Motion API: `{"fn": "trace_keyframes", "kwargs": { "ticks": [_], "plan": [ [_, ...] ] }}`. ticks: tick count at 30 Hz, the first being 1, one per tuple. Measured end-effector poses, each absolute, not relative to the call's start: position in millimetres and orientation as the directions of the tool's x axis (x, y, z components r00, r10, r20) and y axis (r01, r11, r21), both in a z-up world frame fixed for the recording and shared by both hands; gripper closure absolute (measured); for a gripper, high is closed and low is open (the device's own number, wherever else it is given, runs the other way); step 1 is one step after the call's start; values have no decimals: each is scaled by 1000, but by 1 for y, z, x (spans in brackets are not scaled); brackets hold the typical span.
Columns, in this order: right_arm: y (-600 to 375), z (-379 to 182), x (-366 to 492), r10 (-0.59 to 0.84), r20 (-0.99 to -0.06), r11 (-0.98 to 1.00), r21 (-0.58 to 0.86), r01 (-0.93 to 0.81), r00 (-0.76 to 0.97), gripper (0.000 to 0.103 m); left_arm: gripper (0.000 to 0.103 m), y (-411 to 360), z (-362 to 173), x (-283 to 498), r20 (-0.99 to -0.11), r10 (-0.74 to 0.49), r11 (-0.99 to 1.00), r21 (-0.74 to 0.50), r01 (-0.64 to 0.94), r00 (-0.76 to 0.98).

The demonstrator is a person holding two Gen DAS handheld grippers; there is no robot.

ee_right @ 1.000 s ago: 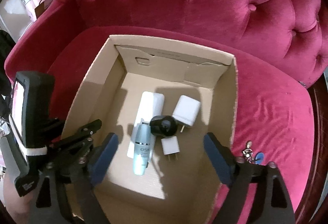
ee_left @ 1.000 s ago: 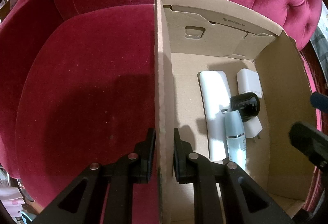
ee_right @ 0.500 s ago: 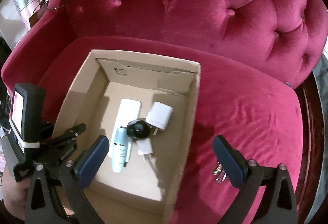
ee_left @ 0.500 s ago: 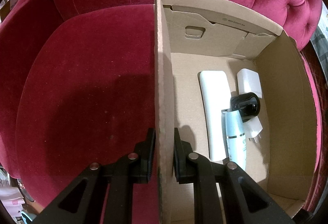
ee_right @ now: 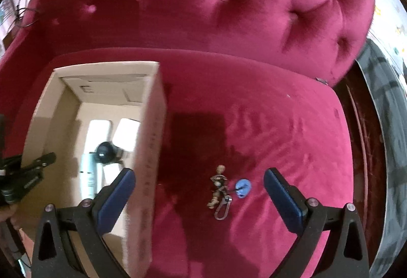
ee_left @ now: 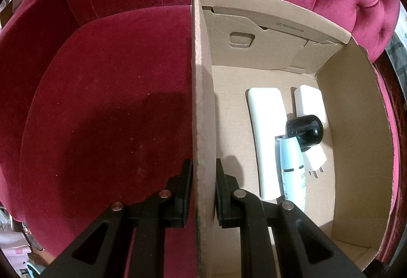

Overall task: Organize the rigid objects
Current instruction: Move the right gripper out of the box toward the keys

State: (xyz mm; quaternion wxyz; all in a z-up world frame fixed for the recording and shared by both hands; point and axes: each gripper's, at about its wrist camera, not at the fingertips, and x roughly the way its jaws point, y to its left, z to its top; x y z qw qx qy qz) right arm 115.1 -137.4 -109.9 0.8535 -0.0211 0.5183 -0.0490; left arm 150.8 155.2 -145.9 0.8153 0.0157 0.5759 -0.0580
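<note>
Crimson tufted velvet sofa under everything. Nearest: left gripper clamped on left wall of cardboard box, one finger outside, one inside. Right gripper wide apart, holding nothing, above seat cushion. Between its fingers on cushion: keychain with small figurine, metal clip, blue tag; seemingly last piece left out. Farther, on box floor: long white remote, pale bottle, black round item, two white chargers. Judgement: mostly sorted; keychain remains.
</note>
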Motion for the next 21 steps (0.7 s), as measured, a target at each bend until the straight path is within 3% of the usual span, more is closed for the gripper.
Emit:
{"fn": "trace_keyframes", "kwargs": {
  "ticks": [21],
  "plan": [
    [-181,-188,125,-96,-914,994,-69,83,393,1,86,155,-146,151,-941,-76,993,-41,112,330]
  ]
}}
